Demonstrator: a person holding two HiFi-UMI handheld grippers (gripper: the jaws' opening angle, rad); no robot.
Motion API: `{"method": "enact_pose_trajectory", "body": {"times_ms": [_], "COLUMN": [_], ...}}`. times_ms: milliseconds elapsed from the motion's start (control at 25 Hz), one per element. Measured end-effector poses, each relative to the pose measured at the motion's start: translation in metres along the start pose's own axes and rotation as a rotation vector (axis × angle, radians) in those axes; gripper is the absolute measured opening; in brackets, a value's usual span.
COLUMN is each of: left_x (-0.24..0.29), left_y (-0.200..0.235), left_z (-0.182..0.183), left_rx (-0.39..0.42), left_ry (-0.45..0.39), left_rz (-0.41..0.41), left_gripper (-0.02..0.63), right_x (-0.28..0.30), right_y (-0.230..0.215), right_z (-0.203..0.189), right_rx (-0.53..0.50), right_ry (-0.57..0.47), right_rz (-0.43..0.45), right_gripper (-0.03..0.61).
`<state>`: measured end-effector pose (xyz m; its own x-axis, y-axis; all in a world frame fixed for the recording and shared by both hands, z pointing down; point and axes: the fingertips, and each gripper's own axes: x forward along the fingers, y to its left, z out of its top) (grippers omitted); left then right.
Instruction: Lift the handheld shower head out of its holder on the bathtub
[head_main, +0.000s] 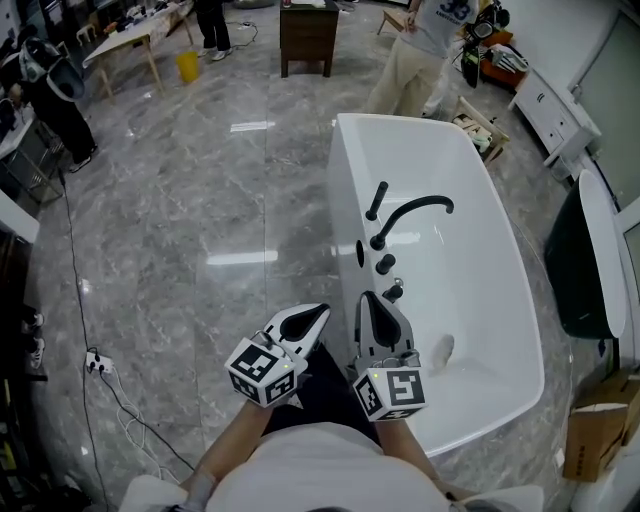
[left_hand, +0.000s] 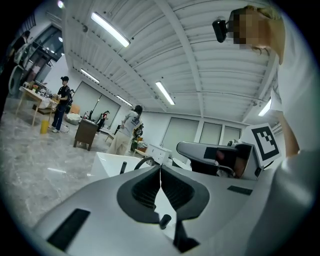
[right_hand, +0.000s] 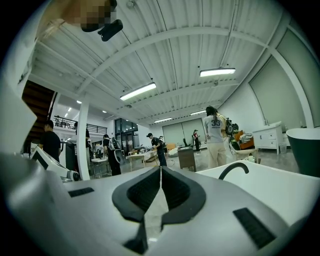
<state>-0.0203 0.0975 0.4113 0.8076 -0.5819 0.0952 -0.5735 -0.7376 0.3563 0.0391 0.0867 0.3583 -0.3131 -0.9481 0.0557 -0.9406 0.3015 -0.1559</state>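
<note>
Two closed, empty pairs of jaws, left gripper (head_main: 318, 312), right gripper (head_main: 368, 300) by bathtub (head_main: 470, 260), shower head (head_main: 377, 200) on its rim

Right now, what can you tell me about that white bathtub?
The bathtub is white, glossy and freestanding, with rounded corners, standing on a grey marble-look floor. Black fittings line the rim on its left in the head view: a slim upright handheld shower head, a curved spout arching over the basin, and two round knobs.
</note>
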Motion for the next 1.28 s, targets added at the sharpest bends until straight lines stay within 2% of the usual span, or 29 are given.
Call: {"method": "enact_pose_trajectory", "body": {"times_ms": [600, 920, 1280], "left_x": [0.043, 0.073, 0.109], "left_y": [0.052, 0.076, 0.107], "left_z": [0.028, 0.047, 0.063], "left_rx": [-0.013, 0.009, 0.044], "left_ry": [0.005, 0.001, 0.011], "left_rz": [0.012, 0.001, -0.036], "left_gripper": [0.012, 0.012, 0.011], "right_x": [0.074, 0.11, 0.153], "right_y": [-0.025, -0.043, -0.066], "right_z": [0.008, 0.015, 0.018], "right_rx": [0.015, 0.014, 0.026], "right_ry": [0.009, -0.009, -0.032], "right_rz": [-0.022, -0.011, -0.042], "right_gripper": [0.02, 0.02, 0.019]}}
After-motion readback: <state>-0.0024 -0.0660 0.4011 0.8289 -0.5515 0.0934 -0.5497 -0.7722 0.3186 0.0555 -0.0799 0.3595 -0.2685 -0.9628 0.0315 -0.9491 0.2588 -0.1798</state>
